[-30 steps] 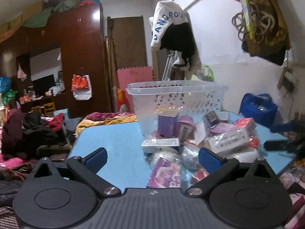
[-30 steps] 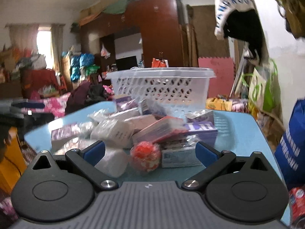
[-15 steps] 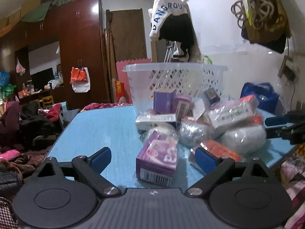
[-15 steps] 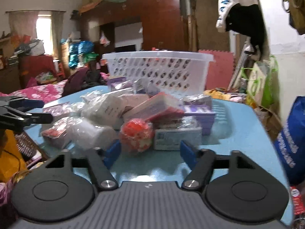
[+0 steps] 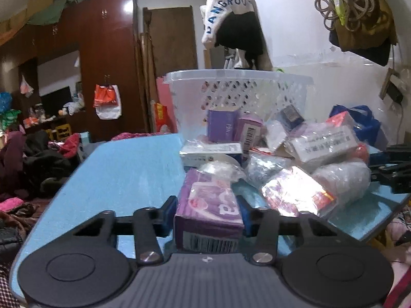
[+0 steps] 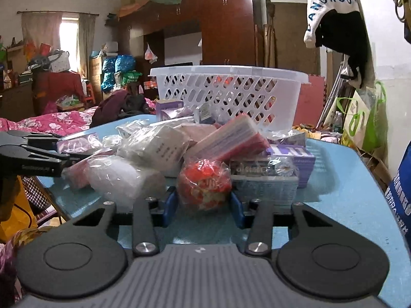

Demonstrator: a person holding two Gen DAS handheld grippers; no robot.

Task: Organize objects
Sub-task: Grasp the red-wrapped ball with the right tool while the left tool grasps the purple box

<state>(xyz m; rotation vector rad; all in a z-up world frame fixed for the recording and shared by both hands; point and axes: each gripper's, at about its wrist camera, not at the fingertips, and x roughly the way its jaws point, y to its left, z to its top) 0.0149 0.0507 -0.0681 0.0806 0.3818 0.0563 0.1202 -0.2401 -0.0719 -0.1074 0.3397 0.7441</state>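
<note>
The purple box was clamped by the left gripper at the pile's near edge on the blue table, the red ball was pinched by the right gripper, and the basket interior was hidden.

Lived-in bedroom in a home: big dark wood wardrobe upper centre w/ bundles on top, floral bedding at left, curtained window upper left, clothes hung on wall.
</note>
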